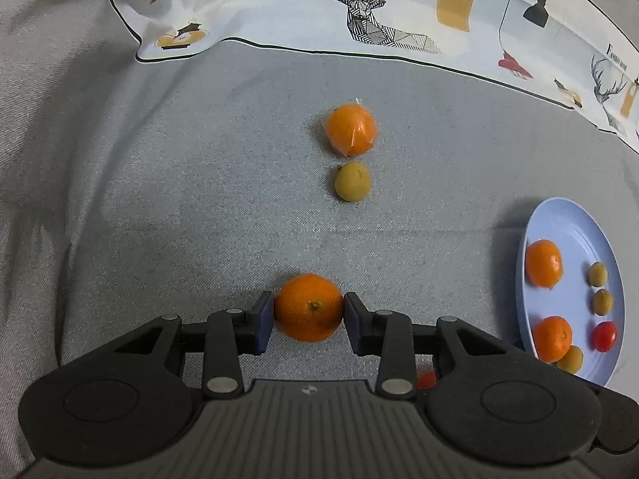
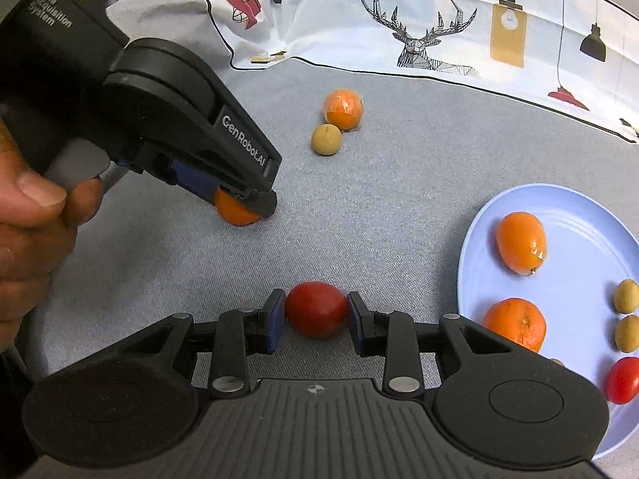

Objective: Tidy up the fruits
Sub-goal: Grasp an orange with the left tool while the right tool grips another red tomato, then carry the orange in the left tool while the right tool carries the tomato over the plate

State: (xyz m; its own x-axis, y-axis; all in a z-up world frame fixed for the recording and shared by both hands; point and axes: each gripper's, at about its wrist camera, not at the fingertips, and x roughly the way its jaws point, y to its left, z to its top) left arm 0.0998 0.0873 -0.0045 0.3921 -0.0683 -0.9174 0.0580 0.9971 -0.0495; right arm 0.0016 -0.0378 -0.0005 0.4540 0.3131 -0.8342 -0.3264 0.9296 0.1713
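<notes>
The left tool point(image 1: 308, 306) holds an orange point(image 1: 308, 307) between its blue pads, one pad pressed to each side; the fruit rests on the grey cloth point(image 1: 199, 199) that covers the worktop; seen from the right wrist, the same tool point(image 2: 243, 203) points steeply down over the fruit, and a hand point(image 2: 28, 215) grips its handle at the left edge. The right tool point(image 2: 316, 314) is closed on a red tomato point(image 2: 316, 314), its pads touching both flanks, the tomato also sitting on the cloth; in the left wrist view a sliver of that tomato point(image 1: 425, 379) shows behind the tool's right arm.

Farther up the cloth lie a plastic-wrapped orange point(image 1: 350, 130) and a small yellow-green fruit point(image 1: 352, 181), just beside each other and well apart from both tools.

A pale blue plate point(image 2: 579, 207) stands to the right; it carries two oranges, the upper one point(image 2: 521, 243) and the lower one point(image 2: 515, 323); three small yellow-green fruits sit there, one half hidden behind the lower orange; a second red tomato point(image 2: 623, 379) lies near the plate's lower edge.

A white printed cloth point(image 2: 419, 20) with deer and lamp drawings lies along the far side.
</notes>
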